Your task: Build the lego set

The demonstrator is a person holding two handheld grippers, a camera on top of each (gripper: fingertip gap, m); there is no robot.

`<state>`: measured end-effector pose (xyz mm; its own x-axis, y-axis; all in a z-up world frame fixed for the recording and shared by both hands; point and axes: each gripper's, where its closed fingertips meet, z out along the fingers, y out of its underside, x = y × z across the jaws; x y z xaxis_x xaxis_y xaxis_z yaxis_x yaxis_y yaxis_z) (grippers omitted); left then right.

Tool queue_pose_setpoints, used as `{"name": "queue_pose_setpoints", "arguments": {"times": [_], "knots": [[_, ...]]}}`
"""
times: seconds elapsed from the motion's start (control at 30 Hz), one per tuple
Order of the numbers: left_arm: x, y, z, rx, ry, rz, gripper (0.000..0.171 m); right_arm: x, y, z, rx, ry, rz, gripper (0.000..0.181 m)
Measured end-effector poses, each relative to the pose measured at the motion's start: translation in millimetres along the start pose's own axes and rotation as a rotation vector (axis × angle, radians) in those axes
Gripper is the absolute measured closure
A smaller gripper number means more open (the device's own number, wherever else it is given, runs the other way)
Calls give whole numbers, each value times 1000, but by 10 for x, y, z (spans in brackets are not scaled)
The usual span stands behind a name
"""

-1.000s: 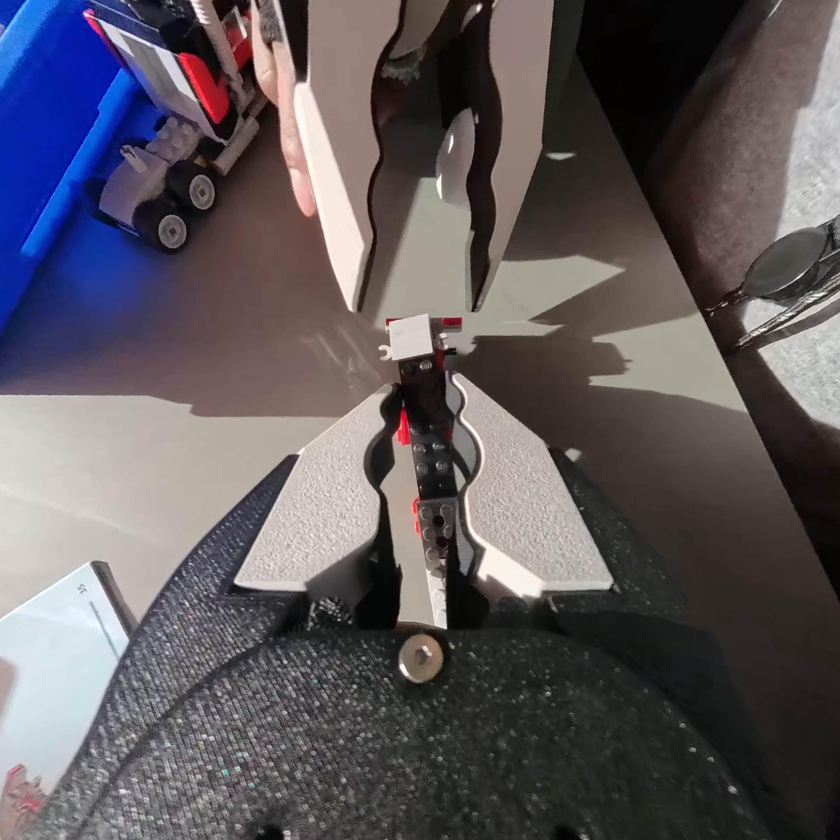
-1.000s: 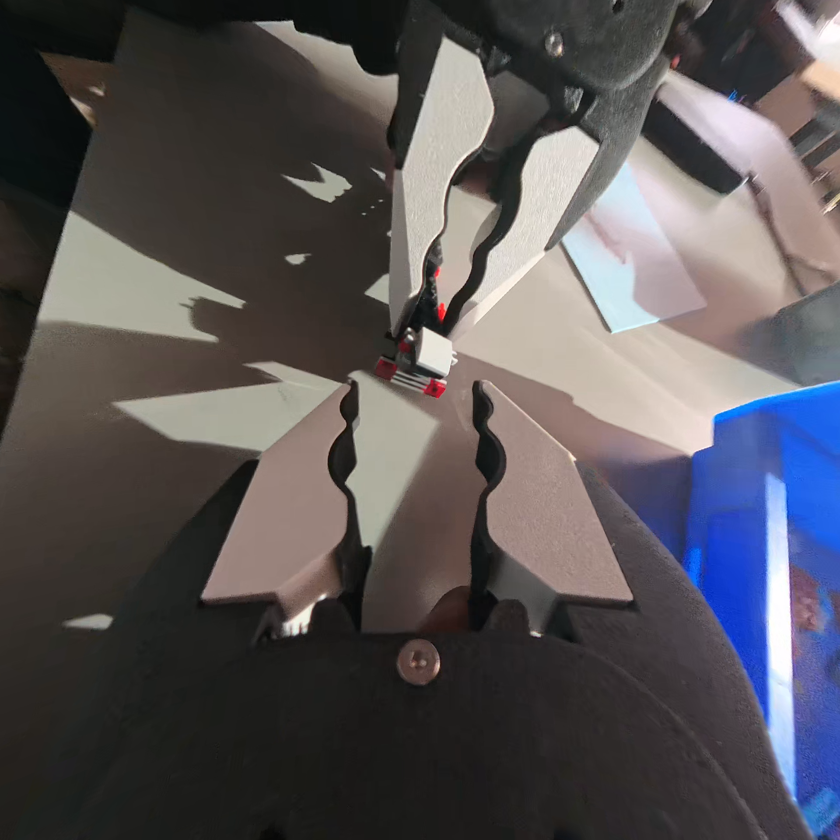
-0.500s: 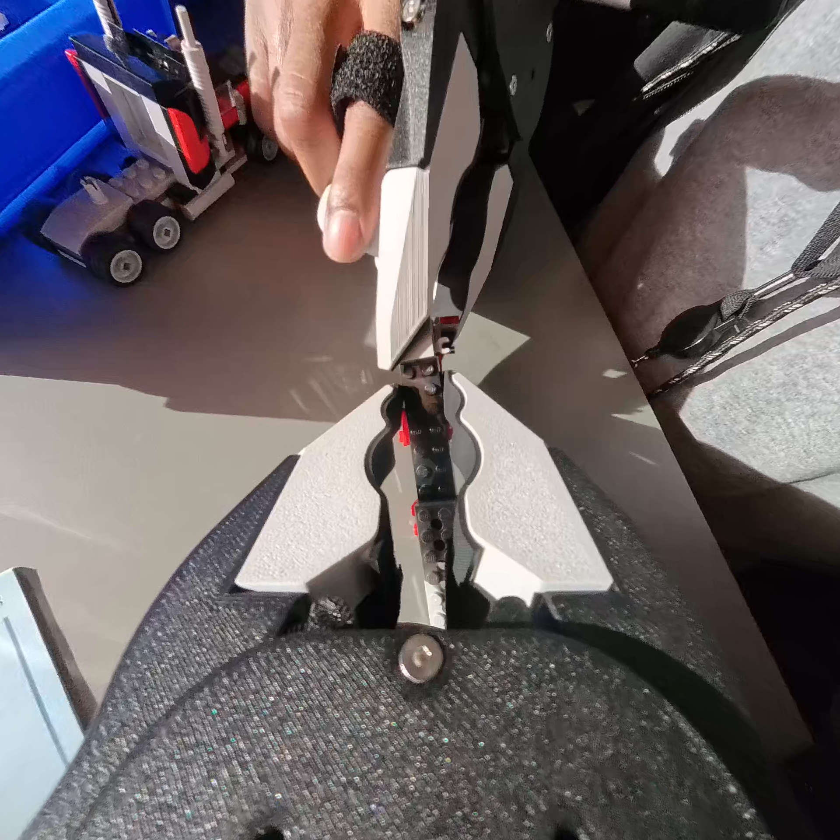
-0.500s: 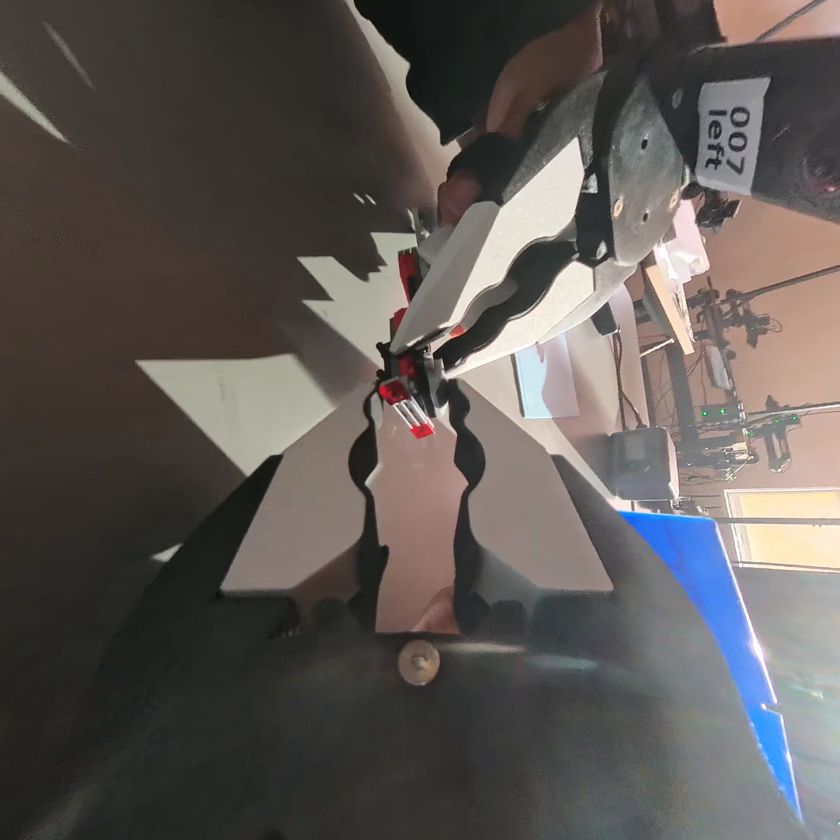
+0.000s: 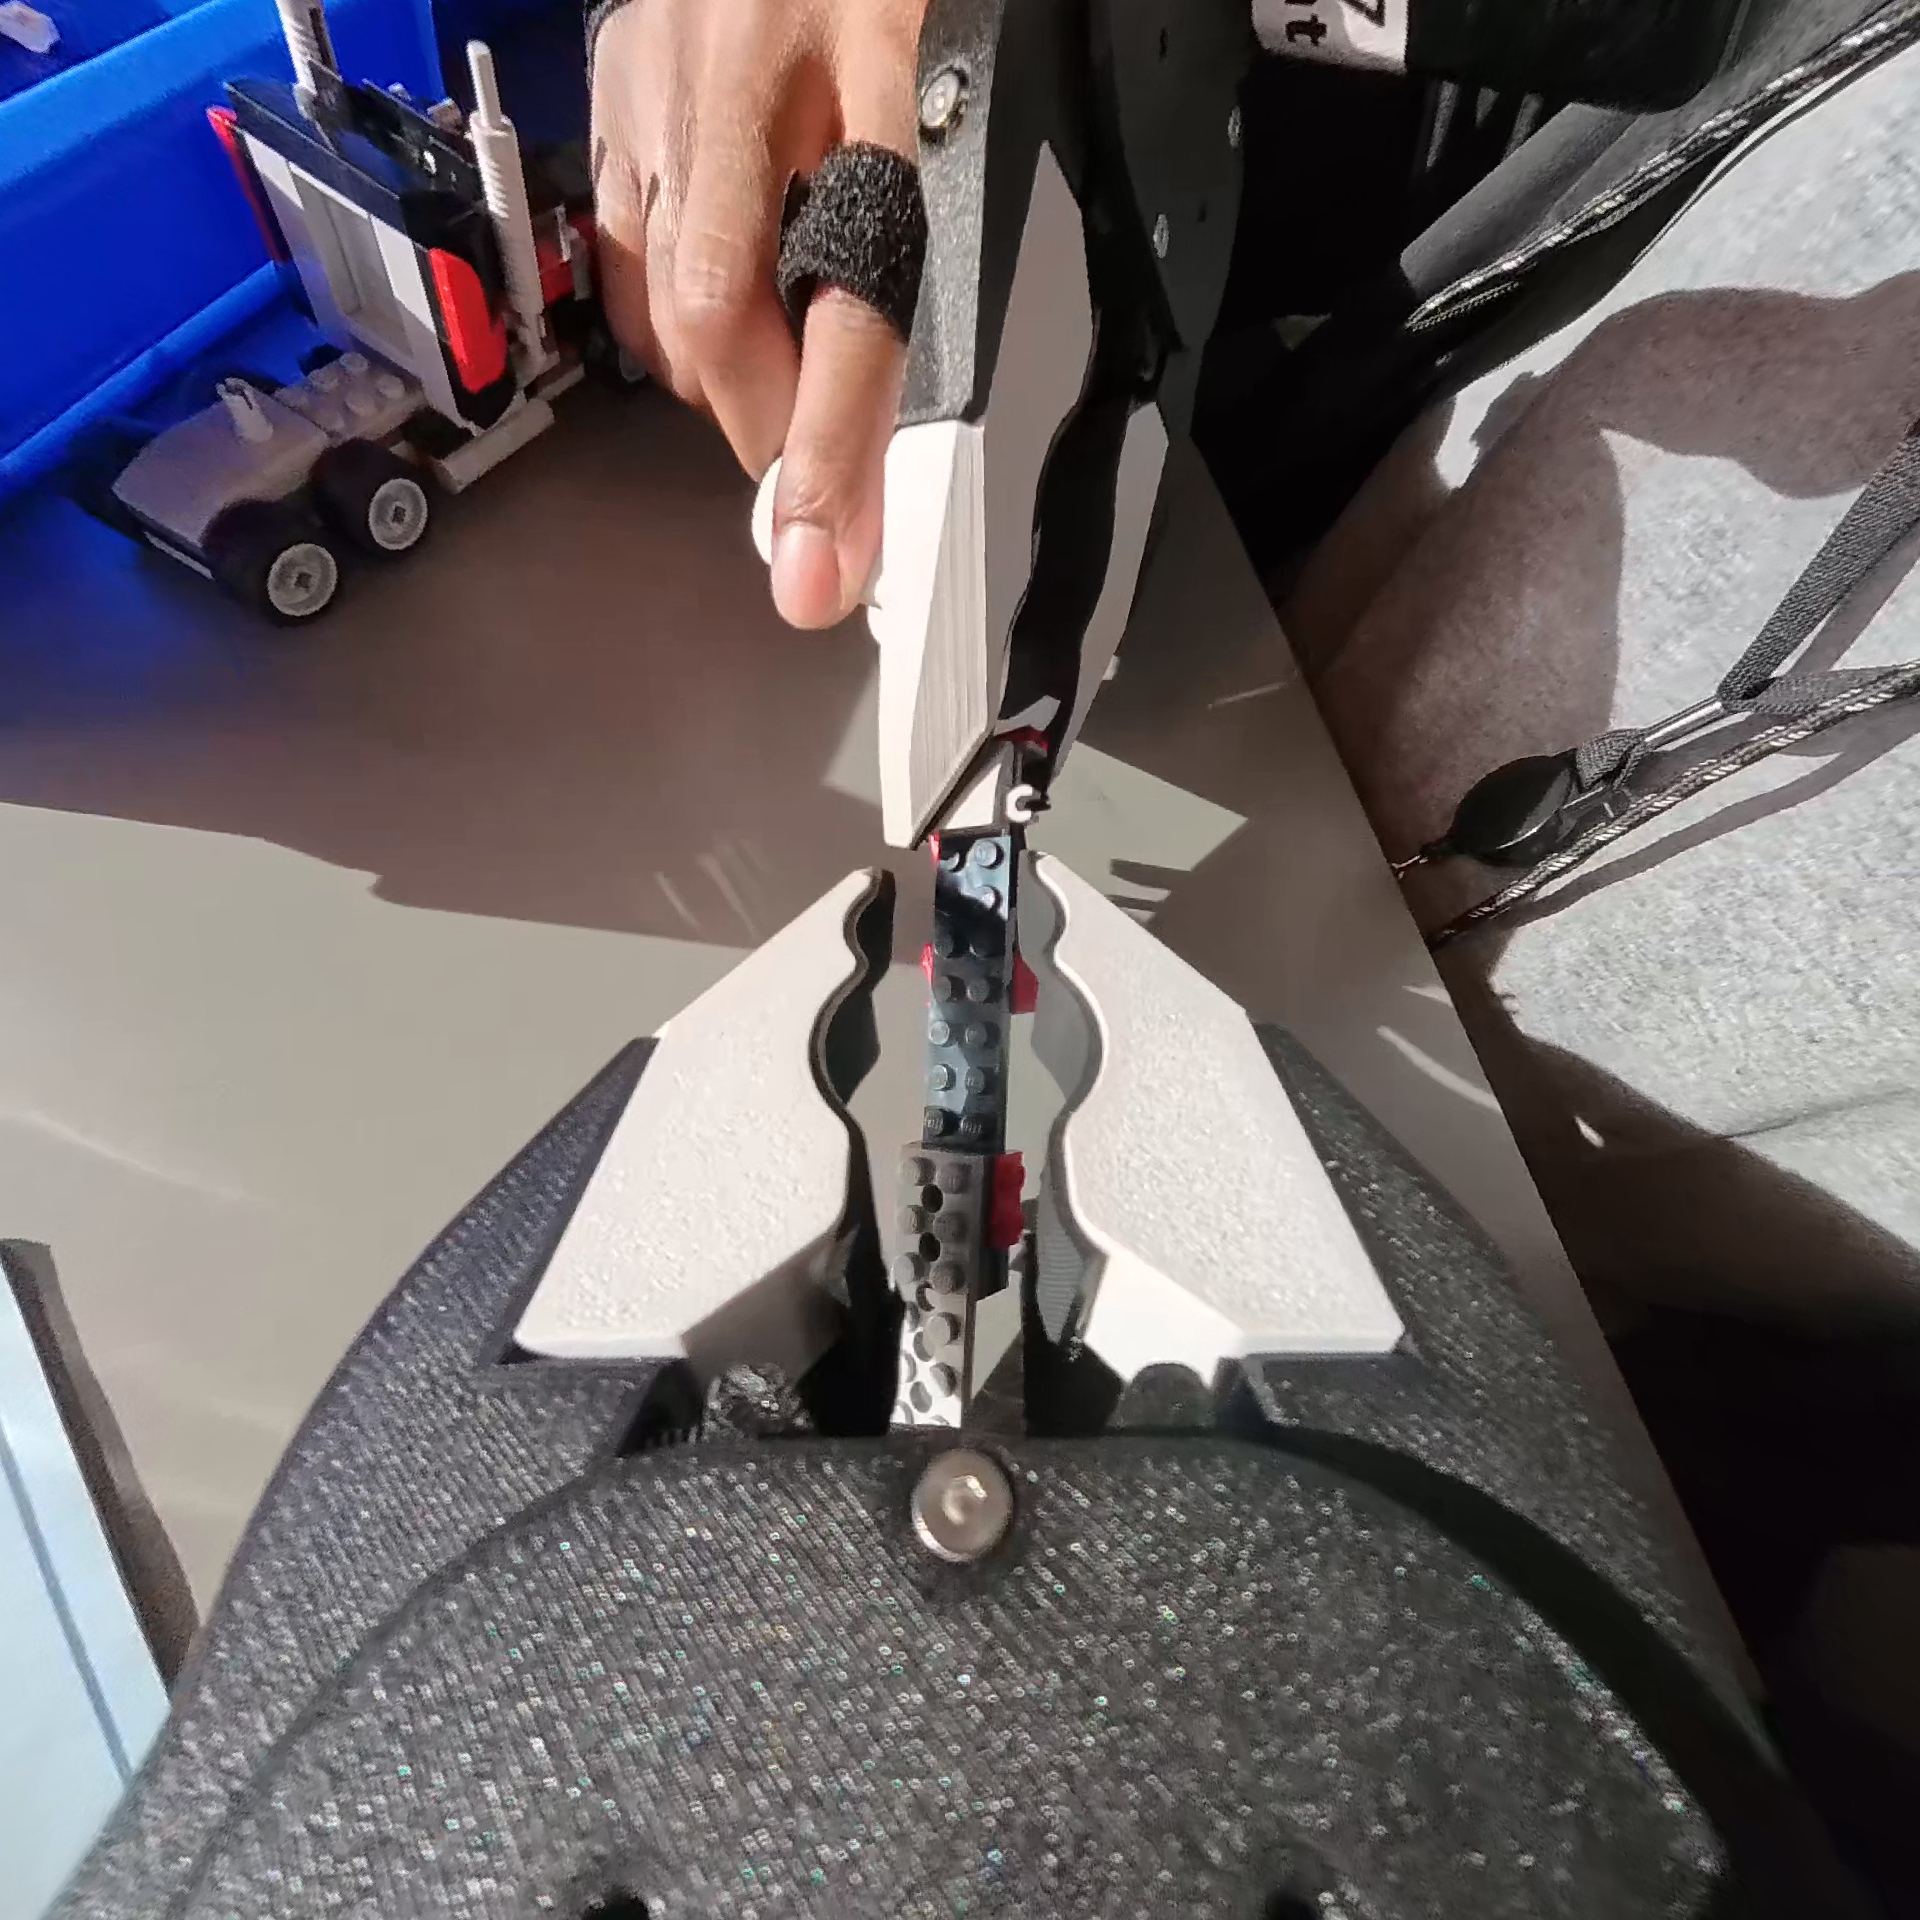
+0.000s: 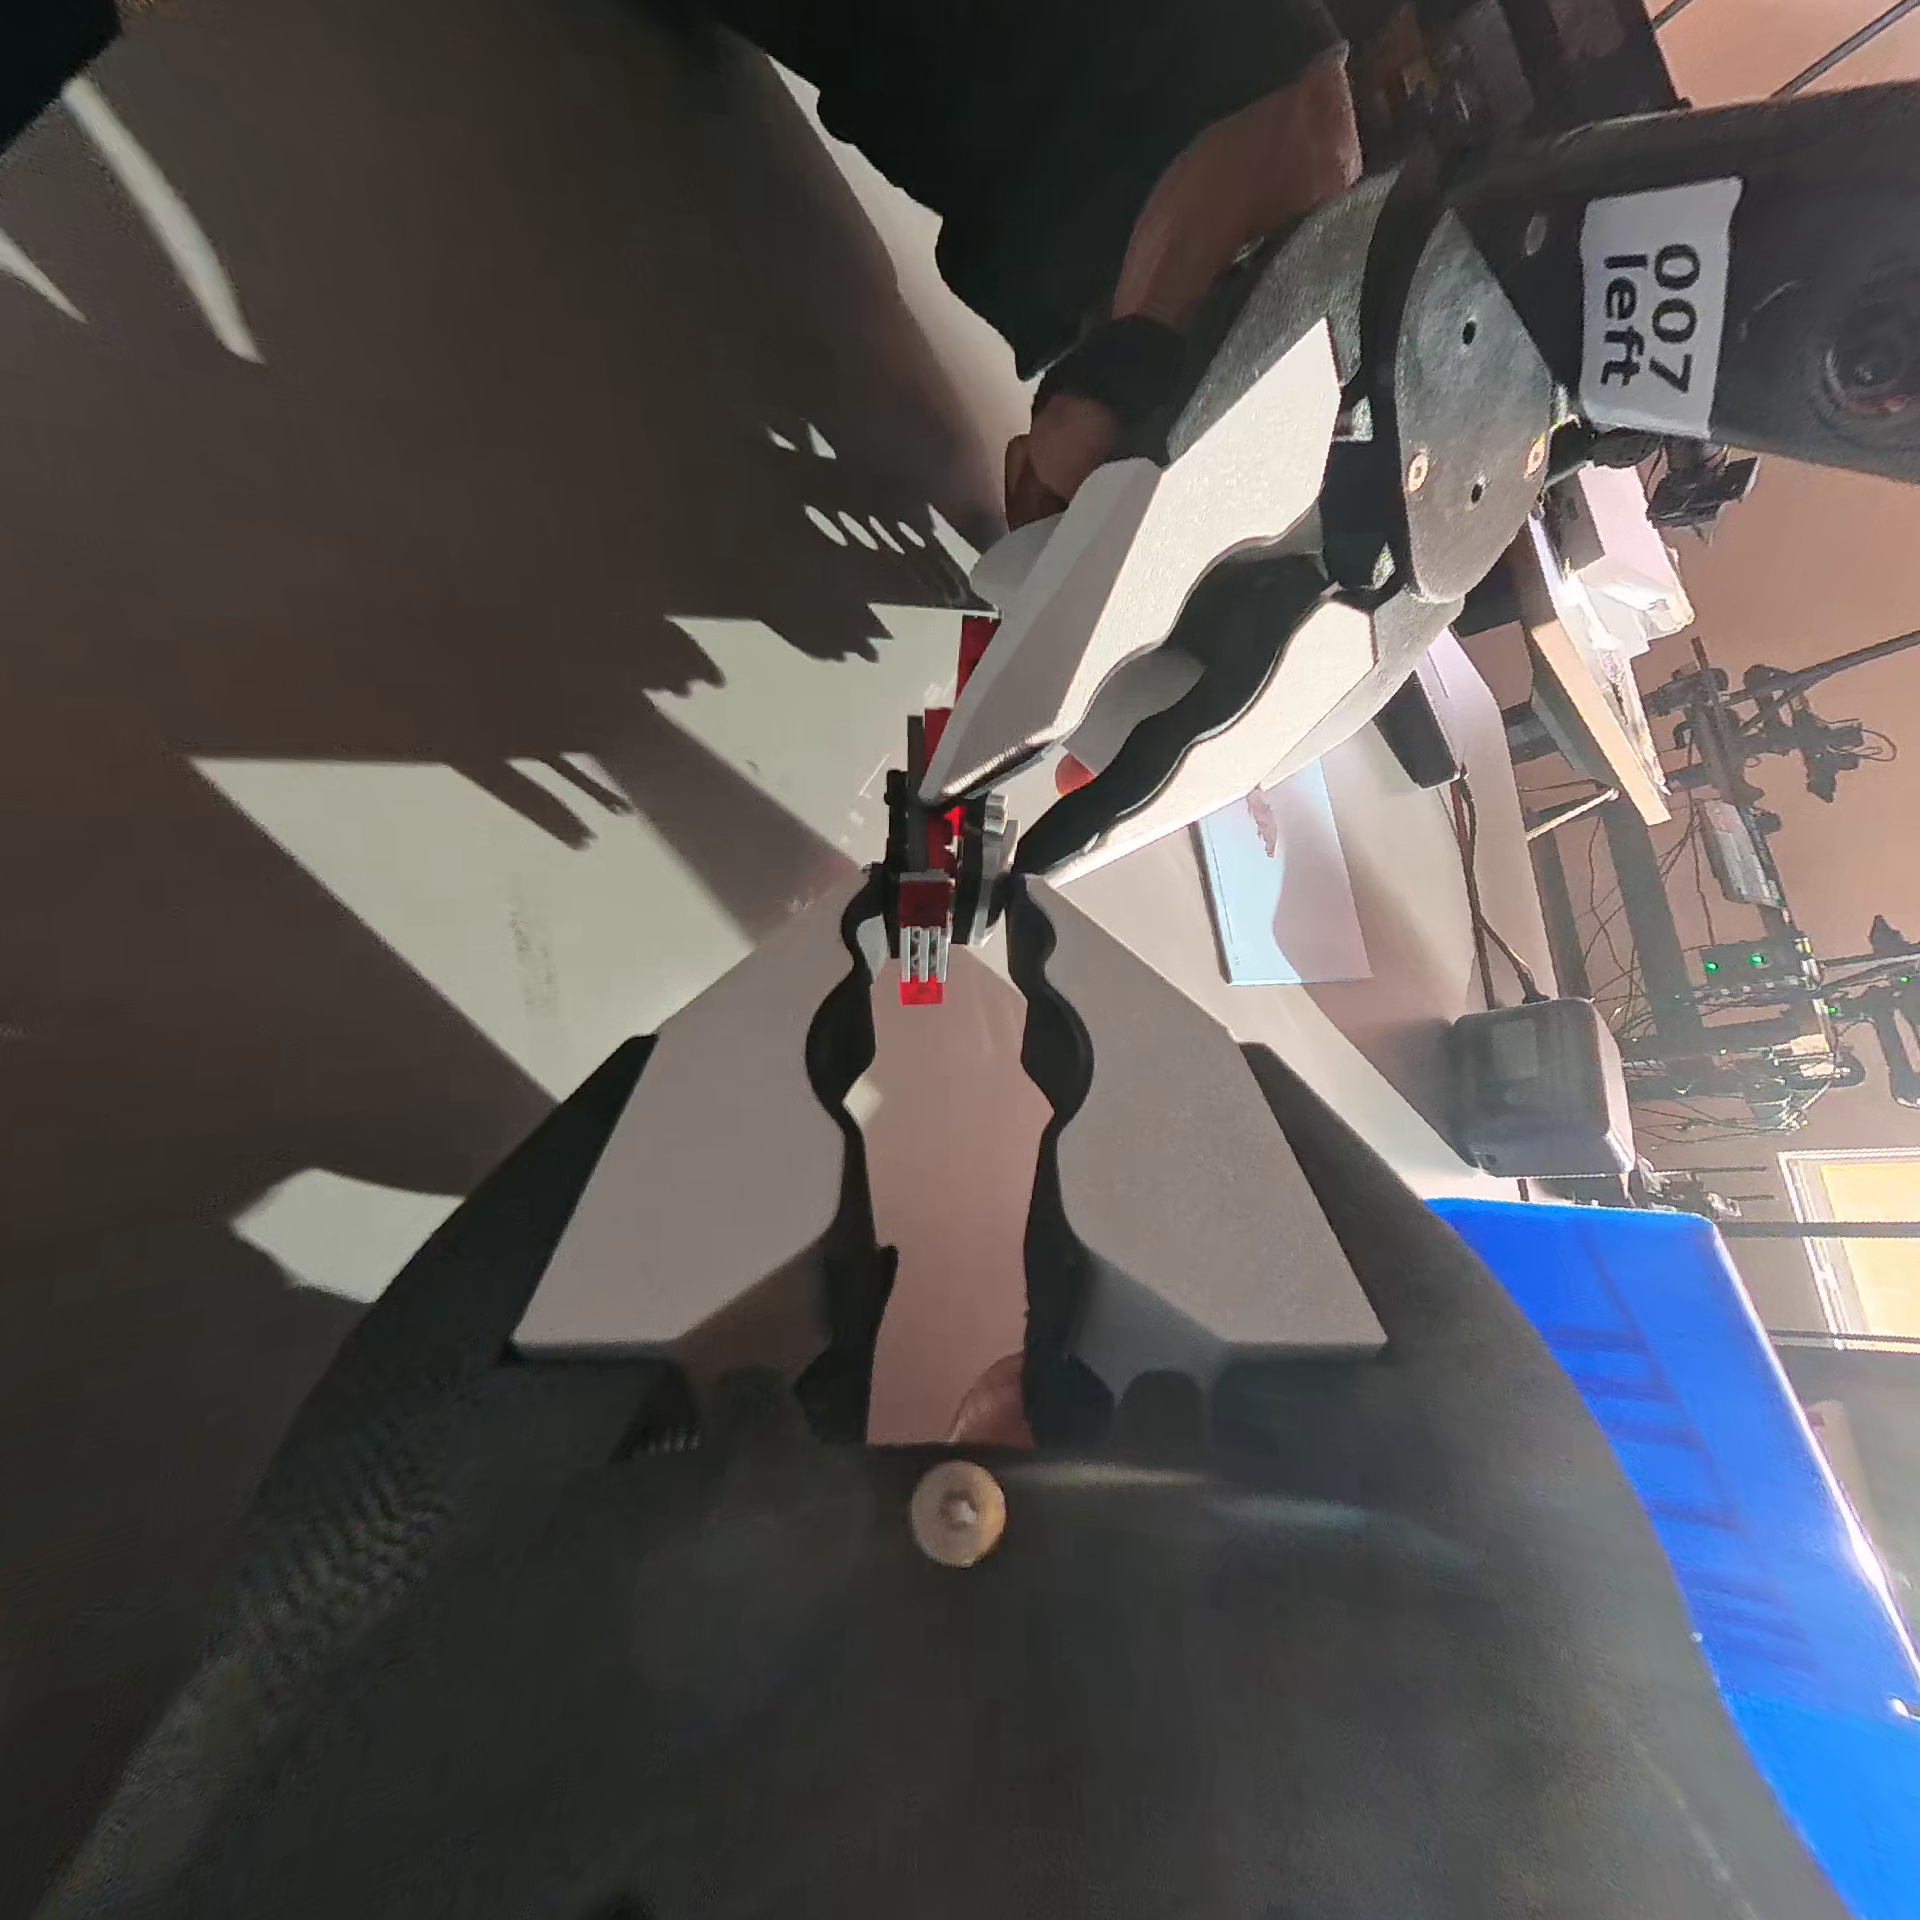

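My left gripper [image 5: 961, 878] is shut on a long, narrow lego assembly [image 5: 966, 1039] of black and grey studded plates with small red parts, held above the grey table [image 5: 312, 1039]. The assembly's far end sticks out past the fingertips. My right gripper [image 5: 997, 779] comes down from above, turned edge-on, with its tips closed on that far end. In the right wrist view the red and grey end [image 6: 923, 914] sits between my right gripper's tips [image 6: 935, 904], and the left gripper [image 6: 977, 805] reaches in from the upper right.
A partly built lego truck [image 5: 353, 364] stands at the far left beside a blue bin [image 5: 94, 208]. A booklet [image 5: 42, 1558] lies at the near left. The table's edge runs along the right. A small black box [image 6: 1538, 1081] sits past the booklet. Left and right tips are no more than a few centimetres apart.
The right gripper has rolled onto its side, moved onto the assembly's far end, and narrowed its jaws around it. The left gripper has kept its hold.
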<state>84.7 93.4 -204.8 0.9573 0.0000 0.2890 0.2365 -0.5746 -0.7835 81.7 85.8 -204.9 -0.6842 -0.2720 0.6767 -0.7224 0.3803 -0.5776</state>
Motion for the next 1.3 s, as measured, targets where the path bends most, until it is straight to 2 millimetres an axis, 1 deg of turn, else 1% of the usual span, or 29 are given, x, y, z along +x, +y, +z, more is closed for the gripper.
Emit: {"name": "queue_pose_setpoints", "arguments": {"times": [0.13,0.27,0.4,0.47,0.53,0.57,0.6,0.67,0.7,0.73,0.77,0.83,0.87,0.93,1.0,1.1,1.17,1.27,1.3], "knots": [[-33,40,-34,-7,-30,1,139,-13,0,8,0,3,-2,157],[-6,51,-185,45,-86,28,132,18,15,-8,2,18,13,157],[-25,80,-338,94,-236,92,125,49,21,-29,11,32,40,157],[-94,76,-436,125,-365,64,123,79,30,-31,6,47,46,157],[-172,119,-539,159,-490,-87,124,101,35,-40,3,62,42,157],[-164,126,-572,206,-520,-181,124,114,40,-45,0,72,38,157],[-120,96,-594,288,-521,-279,124,129,43,-52,-1,83,33,157],[41,-3,-618,498,-436,-482,130,172,37,-68,2,110,22,157],[84,-27,-634,604,-384,-609,132,203,28,-77,4,130,11,157],[119,-44,-630,699,-324,-719,132,237,15,-87,6,151,-5,157],[131,-47,-613,779,-275,-814,130,277,-2,-95,5,177,-25,157],[74,-35,-588,932,-217,-998,126,364,-52,-108,2,238,-76,157],[55,-62,-582,999,-181,-1060,125,401,-81,-110,-1,267,-106,157],[-8,-116,-558,1086,-155,-1132,125,449,-135,-107,-13,317,-169,157],[-79,-166,-522,1126,-157,-1175,120,483,-176,-102,-35,368,-238,157],[-123,-274,-489,1162,-148,-1191,121,501,-215,-99,-73,430,-351,154],[-133,-314,-474,1178,-135,-1200,129,501,-228,-102,-89,456,-409,157],[-159,-314,-510,1214,-144,-1201,148,479,-210,-83,-103,457,-451,157],[-164,-312,-516,1216,-148,-1201,148,489,-204,-80,-108,468,-460,157]]}}
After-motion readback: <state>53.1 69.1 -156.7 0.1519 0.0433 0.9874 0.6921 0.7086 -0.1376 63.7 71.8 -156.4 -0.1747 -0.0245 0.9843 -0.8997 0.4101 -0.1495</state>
